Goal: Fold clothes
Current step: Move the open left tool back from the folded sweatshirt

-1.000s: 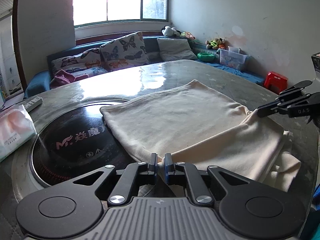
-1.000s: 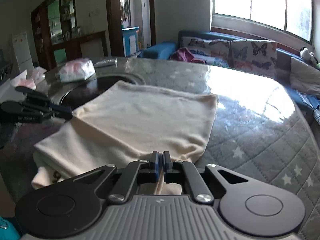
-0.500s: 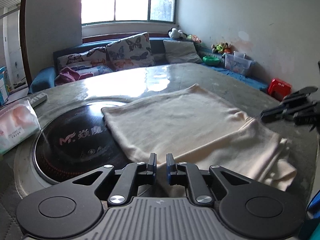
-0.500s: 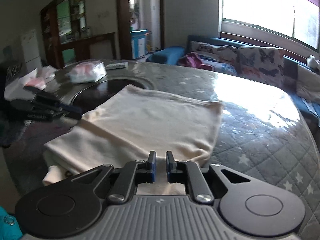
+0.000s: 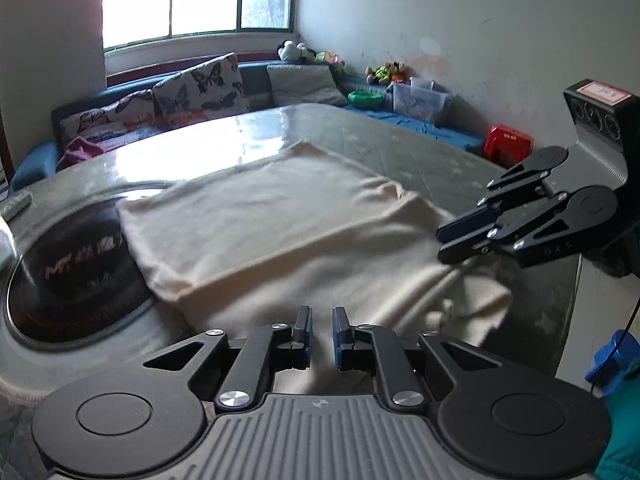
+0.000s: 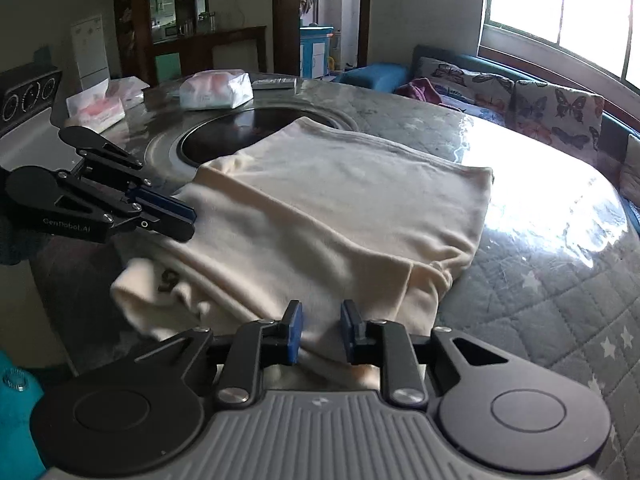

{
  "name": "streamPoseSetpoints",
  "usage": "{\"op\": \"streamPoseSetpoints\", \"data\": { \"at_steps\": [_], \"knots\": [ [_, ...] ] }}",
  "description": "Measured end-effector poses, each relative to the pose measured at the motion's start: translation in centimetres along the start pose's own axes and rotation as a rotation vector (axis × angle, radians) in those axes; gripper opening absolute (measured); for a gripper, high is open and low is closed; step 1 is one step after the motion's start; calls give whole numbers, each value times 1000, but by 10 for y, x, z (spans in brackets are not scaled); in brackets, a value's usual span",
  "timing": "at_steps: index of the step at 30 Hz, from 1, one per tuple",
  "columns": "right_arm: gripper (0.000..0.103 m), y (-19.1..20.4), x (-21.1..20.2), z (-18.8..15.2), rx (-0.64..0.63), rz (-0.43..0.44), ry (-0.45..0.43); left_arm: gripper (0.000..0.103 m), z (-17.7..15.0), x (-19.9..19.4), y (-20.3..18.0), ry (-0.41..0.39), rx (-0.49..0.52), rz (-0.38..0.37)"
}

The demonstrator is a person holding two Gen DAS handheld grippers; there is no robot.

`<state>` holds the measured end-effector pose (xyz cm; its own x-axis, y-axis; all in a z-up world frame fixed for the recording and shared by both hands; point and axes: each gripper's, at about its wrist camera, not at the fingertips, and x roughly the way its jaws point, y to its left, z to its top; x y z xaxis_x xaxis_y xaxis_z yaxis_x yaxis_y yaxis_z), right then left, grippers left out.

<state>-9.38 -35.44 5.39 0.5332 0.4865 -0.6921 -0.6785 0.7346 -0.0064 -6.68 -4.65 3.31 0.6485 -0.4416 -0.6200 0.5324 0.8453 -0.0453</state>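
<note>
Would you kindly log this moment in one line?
cloth: folded on table | left gripper: open, empty | right gripper: opening, over cloth edge

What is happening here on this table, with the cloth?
A person is folding a cream garment on a round table, with a hand-held gripper in each hand. The garment lies folded over itself. The left hand-held gripper is slightly open, with nothing pinched. The jaws of the right hand-held gripper are opening, with cloth lying between them, so this fold appears finished.

The folded cream fabric garment [image 5: 280, 216] looked motion-blurred in the left wrist view, its near hem hidden behind the left claw [image 5: 321, 332]; the black round hob's [image 5: 68, 264] logo smeared, unreadable, cut off leftward
</note>
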Motion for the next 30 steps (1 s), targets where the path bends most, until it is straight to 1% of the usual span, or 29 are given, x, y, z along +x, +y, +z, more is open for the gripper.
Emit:
{"op": "streamPoseSetpoints", "data": {
  "at_steps": [2,4,7,10,12,14,16,18,20,22,25,27,28,30],
  "knots": [
    [20,-1,-3,3,1,-7,-14,13,0,-5,-1,-5,-1,-3],
    [20,-6,-3,10,13,-15,-45,13,1,-9,-3,-8,8,-5],
    [20,-13,2,18,24,-29,-70,13,1,-14,-6,-6,22,-3],
    [20,-14,3,17,17,-23,-58,13,-3,-20,-8,2,37,1],
    [20,-15,3,16,13,-18,-50,15,-7,-28,-11,8,58,3],
    [21,-15,3,16,8,-14,-42,27,-12,-37,-15,11,89,7],
    [21,-16,3,15,4,-10,-35,31,-16,-44,-22,15,127,8],
    [21,-15,3,14,-8,-5,-24,32,-19,-48,-29,20,165,6],
    [22,-8,2,9,-38,3,-5,37,-22,-46,-36,21,198,6],
    [22,-2,1,5,-65,7,11,38,-25,-42,-44,17,234,13],
    [22,4,-1,1,-82,-1,15,38,-29,-35,-52,16,258,20],
    [26,6,-7,1,-88,-1,9,38,-31,-32,-56,6,284,30],
    [30,7,-10,1,-96,-2,4,38,-32,-31,-58,-2,300,36],
    [31,9,-16,1,-113,-6,1,37,-32,-30,-60,-8,309,35]
  ]
}}
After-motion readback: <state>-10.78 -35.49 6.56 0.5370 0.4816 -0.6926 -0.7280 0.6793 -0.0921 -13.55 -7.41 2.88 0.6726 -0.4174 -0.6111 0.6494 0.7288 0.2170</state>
